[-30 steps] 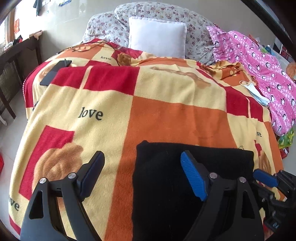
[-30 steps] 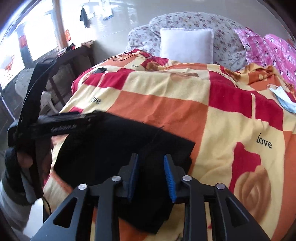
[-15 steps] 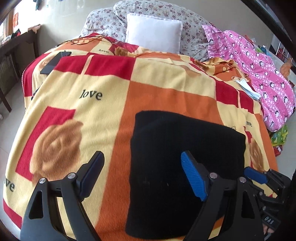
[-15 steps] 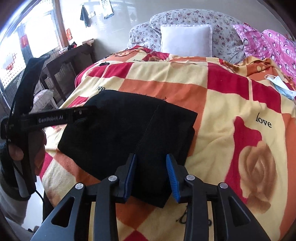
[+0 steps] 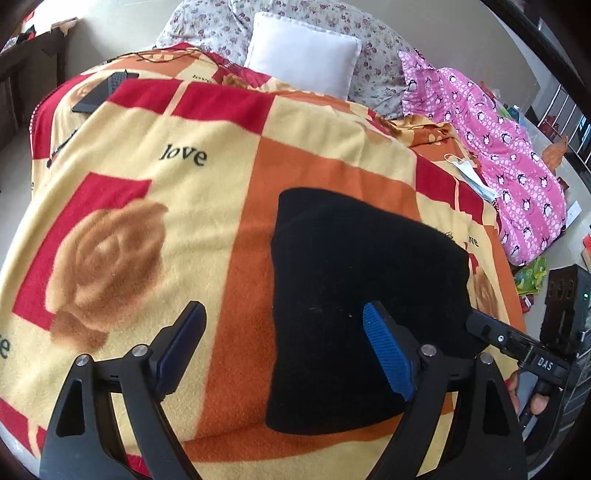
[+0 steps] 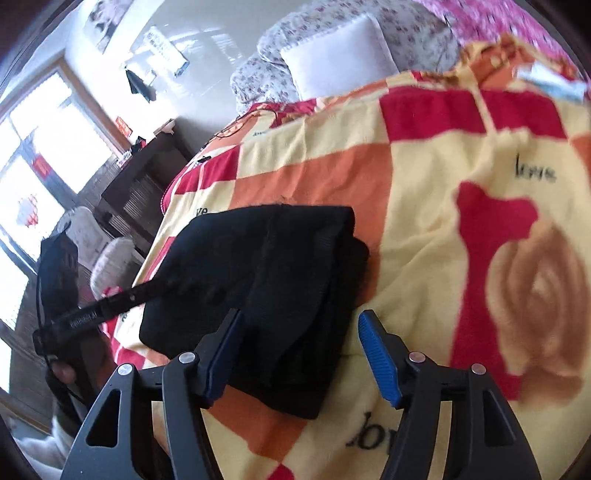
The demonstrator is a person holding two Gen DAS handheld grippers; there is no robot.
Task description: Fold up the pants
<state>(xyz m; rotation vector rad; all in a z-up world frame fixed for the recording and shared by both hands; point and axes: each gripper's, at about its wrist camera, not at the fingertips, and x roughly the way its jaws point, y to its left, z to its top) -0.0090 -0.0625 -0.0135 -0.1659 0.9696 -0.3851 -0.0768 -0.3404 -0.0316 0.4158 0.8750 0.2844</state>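
Note:
The black pants (image 5: 354,273) lie folded into a thick rectangle on the checked blanket (image 5: 177,221) near the bed's front edge. They show in the right wrist view (image 6: 273,280) as stacked layers. My left gripper (image 5: 282,332) is open and empty, just above the folded pile's near left side. My right gripper (image 6: 299,339) is open and empty, its left finger at the pile's near edge. The right gripper's finger also shows in the left wrist view (image 5: 517,343), at the pile's right edge.
A white pillow (image 5: 303,55) and a floral cushion (image 5: 207,26) sit at the bed's head. A pink penguin-print garment (image 5: 513,166) and a face mask (image 5: 469,173) lie at the right. A dark remote (image 5: 103,92) lies at the far left. A dark desk (image 6: 147,184) stands beside the bed.
My right gripper has opened wide and let go of the pants. Both grippers have pulled back and up from the pile. The left gripper stayed open.

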